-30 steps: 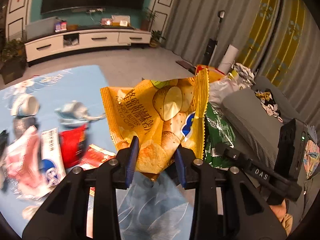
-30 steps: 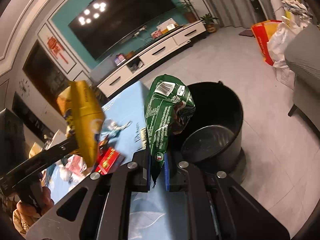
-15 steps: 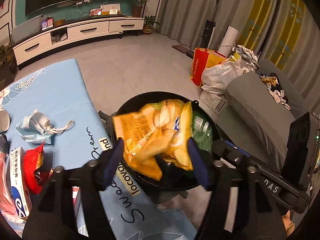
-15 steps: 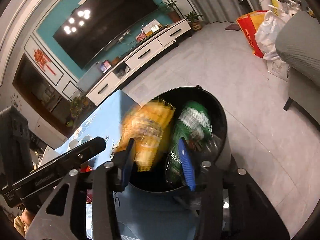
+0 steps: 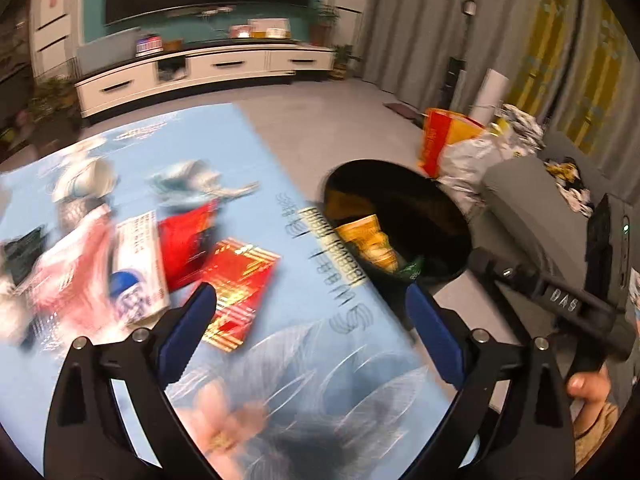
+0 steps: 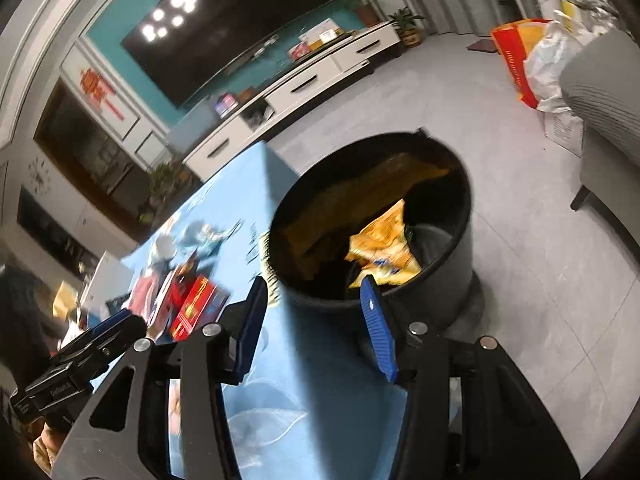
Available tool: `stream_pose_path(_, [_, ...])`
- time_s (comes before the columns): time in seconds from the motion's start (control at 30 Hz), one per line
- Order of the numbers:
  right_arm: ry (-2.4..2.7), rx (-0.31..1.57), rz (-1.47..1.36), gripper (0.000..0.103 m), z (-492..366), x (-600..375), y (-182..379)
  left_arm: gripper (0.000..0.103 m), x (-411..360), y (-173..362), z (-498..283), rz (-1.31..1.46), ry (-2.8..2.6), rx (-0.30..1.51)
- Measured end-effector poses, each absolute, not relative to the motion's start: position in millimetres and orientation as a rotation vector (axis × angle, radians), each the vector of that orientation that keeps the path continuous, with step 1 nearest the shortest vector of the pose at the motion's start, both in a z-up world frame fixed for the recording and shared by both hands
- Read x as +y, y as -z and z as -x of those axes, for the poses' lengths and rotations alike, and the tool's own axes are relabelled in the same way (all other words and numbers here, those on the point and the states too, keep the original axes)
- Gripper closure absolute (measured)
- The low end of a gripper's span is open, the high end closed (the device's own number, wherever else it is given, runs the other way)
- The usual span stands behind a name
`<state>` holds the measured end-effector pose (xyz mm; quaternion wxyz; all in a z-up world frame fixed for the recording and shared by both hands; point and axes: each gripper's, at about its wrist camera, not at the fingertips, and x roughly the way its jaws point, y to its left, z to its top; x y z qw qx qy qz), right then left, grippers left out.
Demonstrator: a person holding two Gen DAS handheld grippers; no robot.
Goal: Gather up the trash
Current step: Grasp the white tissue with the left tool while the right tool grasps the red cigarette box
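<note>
while the blue floral tablecloth [image 5: 304, 364] fills most of the left wrist view, the black bin [image 6: 448, 280] stands on the grey floor just beside its right edge. inside the bin lies the yellow chip bag [image 6: 380, 248], with a scrap of the green bag [image 5: 412, 268] showing by the near wall. toward the cloth's left edge sits a blurred heap of wrappers, a red packet [image 5: 236, 288] nearest the front. the left gripper [image 5: 310, 320] hangs over the cloth's right edge, its jaws just spread wide, nothing between them. the right gripper [image 6: 316, 320] hovers at the bin's near rim, its jaws parted about halfway and empty.
</note>
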<state>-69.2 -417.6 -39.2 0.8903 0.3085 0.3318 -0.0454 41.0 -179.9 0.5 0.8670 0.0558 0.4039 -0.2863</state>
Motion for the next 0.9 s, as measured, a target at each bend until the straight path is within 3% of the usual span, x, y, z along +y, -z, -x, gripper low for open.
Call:
stream_pose_path(0.27, [-0.025, 0.745, -0.534, 0.053, 55.1, -351.4, 23.8, 0.008, -43.5, 5.3, -29.0, 0.043, 0.344, 0.854])
stream_pose_path(0.33, [-0.066, 0.762, -0.492, 0.040, 50.7, -331.4, 21.7, 0.008, -17.0, 15.1, -26.6, 0.083, 0.301, 0.872])
stream_pose_path(0.43, [-0.119, 0.784, -0.414, 0.031, 42.9, -299.6, 19.3, 0.008, 10.0, 30.6, -21.9, 0.144, 0.271, 0.904])
stream_pose_path(0.53, [-0.158, 0.808, -0.314, 0.016, 34.7, -269.6, 21.3, 0.008, 17.1, 40.3, -21.1, 0.174, 0.261, 0.923])
stream_pose_path(0.83, [-0.156, 0.847, -0.141, 0.009, 10.2, -242.5, 40.4, 0.009, 7.8, 62.9, -38.4, 0.143, 0.261, 0.940])
stream_pose_path(0.9, [-0.149, 0.845, -0.094, 0.008, 2.9, -243.0, 44.2, 0.014, -1.0, 68.5, -45.8, 0.126, 0.251, 0.956])
